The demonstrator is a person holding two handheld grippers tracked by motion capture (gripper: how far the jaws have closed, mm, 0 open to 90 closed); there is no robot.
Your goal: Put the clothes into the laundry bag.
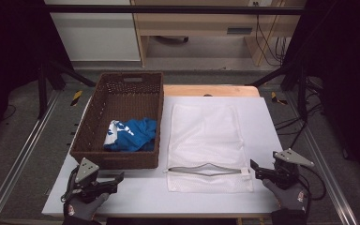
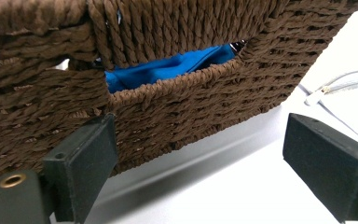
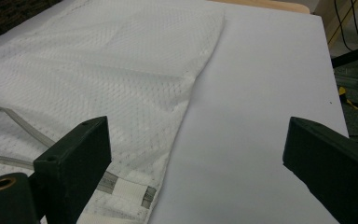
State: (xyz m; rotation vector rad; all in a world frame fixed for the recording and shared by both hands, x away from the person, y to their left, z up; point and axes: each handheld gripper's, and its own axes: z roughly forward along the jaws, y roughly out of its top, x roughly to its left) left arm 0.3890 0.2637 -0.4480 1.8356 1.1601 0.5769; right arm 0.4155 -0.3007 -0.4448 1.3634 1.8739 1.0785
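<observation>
High view: a white table top (image 1: 272,140) lies over a wooden board whose pale edge shows at the far side, and both stand on a grey floor with metal rails running along the left and right. Beyond the table a light wooden desk (image 1: 192,28) and a white cabinet (image 1: 93,33) back the room, with black cables hanging at the far right and dark curtains at both sides.

On the left part of the table sits a brown wicker basket (image 1: 91,117), and in its near half lies a blue garment (image 1: 133,133) with a white patch. Just right of the basket a white mesh laundry bag (image 1: 208,136) lies flat, its zipper (image 1: 206,169) opening (slightly gaping) near the person's edge.

The left gripper (image 1: 118,180) rests at the near left corner just before the basket's front wall, jaws spread and empty; in the left gripper view the blue cloth shows through the basket's handle slot. The right gripper (image 1: 255,169) rests at the near right, close beside the bag's zipper end, jaws likewise parted with nothing between them.
</observation>
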